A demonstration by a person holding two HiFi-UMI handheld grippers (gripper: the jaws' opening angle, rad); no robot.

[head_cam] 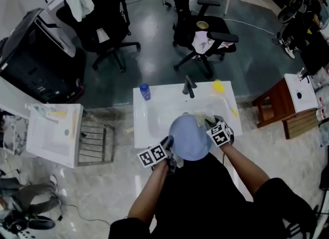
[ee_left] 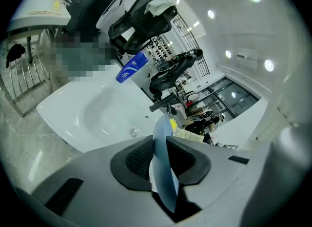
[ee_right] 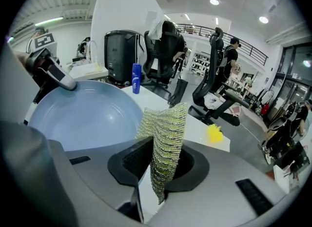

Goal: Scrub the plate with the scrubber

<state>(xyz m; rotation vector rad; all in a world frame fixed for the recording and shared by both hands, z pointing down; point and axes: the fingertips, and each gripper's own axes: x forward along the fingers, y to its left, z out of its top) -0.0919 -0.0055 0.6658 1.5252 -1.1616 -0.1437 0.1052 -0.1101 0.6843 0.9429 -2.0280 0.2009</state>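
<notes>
Plate (head_cam: 189, 138): pale blue, round, shallow. You hold it tilted over front edge of white sink (head_cam: 154, 107).
Your left gripper (head_cam: 168, 143): jaws narrowly apart, clamped on plate rim, rim edge-on between pads.
Your right gripper (head_cam: 209, 124): jaws clenched on scrubber (ee_right: 165, 138), yellow-silver mesh pad upright between pads, just beside plate's right rim; contact with plate unclear.
Sink: dark faucet (head_cam: 189, 86) at back, blue bottle (head_cam: 145, 91) back left, yellow item (head_cam: 218, 86) back right.
Room: black office chair (head_cam: 103, 22) and second chair (head_cam: 205, 35) on dark glossy floor (head_cam: 154, 37) beyond sink.
</notes>
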